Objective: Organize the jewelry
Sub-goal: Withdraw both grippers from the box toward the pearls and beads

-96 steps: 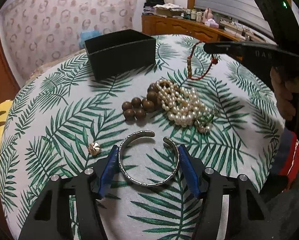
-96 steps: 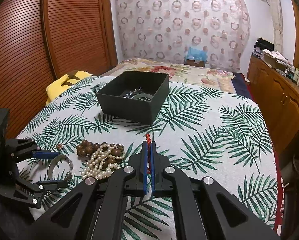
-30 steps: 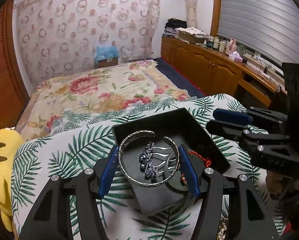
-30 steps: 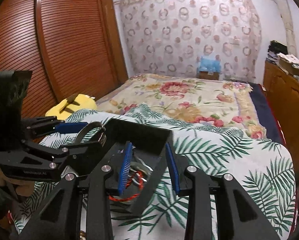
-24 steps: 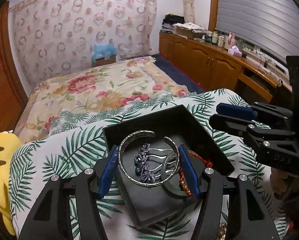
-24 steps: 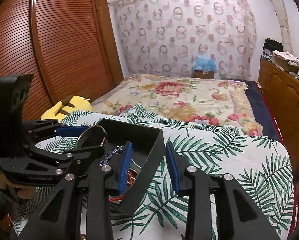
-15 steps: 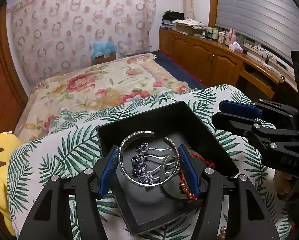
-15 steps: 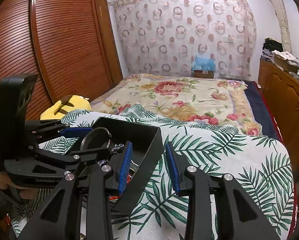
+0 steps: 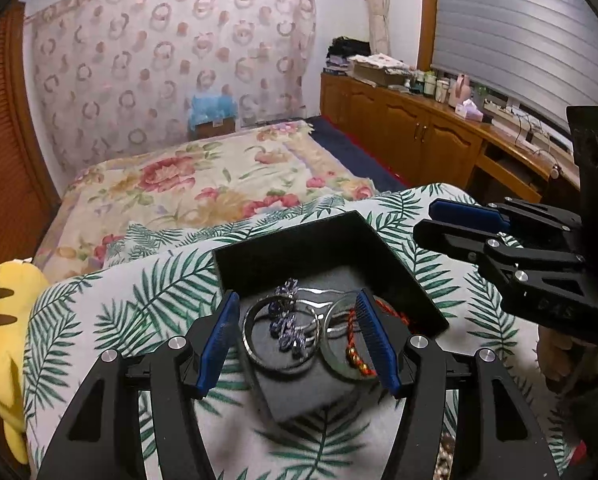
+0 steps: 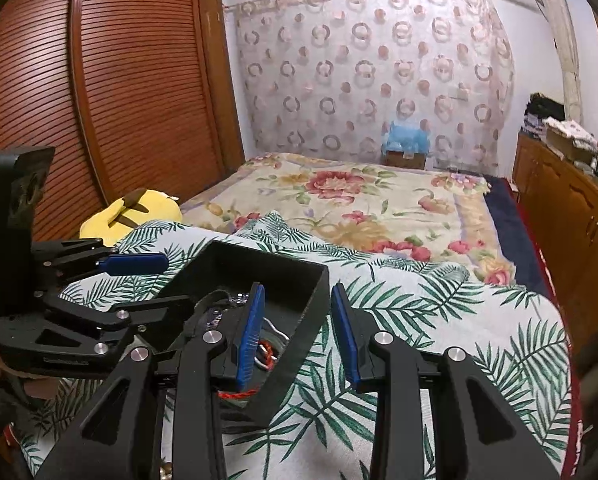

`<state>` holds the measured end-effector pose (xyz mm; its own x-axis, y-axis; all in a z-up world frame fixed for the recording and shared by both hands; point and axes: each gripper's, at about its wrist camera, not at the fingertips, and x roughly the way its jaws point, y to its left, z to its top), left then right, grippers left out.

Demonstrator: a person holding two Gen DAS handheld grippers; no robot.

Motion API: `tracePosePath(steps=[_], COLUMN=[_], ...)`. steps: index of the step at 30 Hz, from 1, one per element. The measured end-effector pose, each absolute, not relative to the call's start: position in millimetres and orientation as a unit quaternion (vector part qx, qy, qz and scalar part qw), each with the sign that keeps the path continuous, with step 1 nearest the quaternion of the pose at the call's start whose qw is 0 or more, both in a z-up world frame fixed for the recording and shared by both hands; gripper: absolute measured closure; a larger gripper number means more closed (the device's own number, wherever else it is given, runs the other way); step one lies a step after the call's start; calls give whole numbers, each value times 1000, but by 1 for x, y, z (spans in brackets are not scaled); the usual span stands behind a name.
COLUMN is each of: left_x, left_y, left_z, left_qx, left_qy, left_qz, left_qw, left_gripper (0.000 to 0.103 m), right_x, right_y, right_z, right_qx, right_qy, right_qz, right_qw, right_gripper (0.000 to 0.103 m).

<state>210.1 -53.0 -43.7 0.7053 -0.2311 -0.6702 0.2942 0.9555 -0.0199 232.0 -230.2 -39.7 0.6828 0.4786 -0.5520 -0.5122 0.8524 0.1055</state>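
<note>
My left claw (image 9: 299, 340) is wide and empty over the black box (image 9: 299, 256). The silver cuff (image 9: 249, 338) lies on grey felt inside, touching neither pad. It looks light, stiff and slick, so I'd pinch it across the band. It sits beside a jewelled hairpin (image 9: 285, 326), a pale bangle (image 9: 331, 356) and a soft red cord (image 9: 353, 336). My right claw (image 10: 297, 332) straddles the box wall half-open, holding nothing.
</note>
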Motion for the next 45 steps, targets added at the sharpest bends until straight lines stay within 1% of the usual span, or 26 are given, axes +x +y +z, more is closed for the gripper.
tracePosePath(steps=[11,24,34,45], left_x=[163,111,83,61], left_y=[-32,-20,-36,-69], left_z=[-41,-59,-76,-83], left_qx=[29,15,18,45], left_qy=[348,353,365,372], left_qz=[-148,-161,-177,-202], left_qw=[925,921,914,905], left_gripper=[44,43,43,43], right_x=[187,134,98,65], right_y=[-225,-231,-244,-265], right_z=[-31,-60,-87,-107], right_qx=[-44,-44,-41,-29], right_qy=[298,327,350,364], right_qz=[265,246,242,238], right_qw=[916,911,904,900], right_gripper=[66,66,66,66])
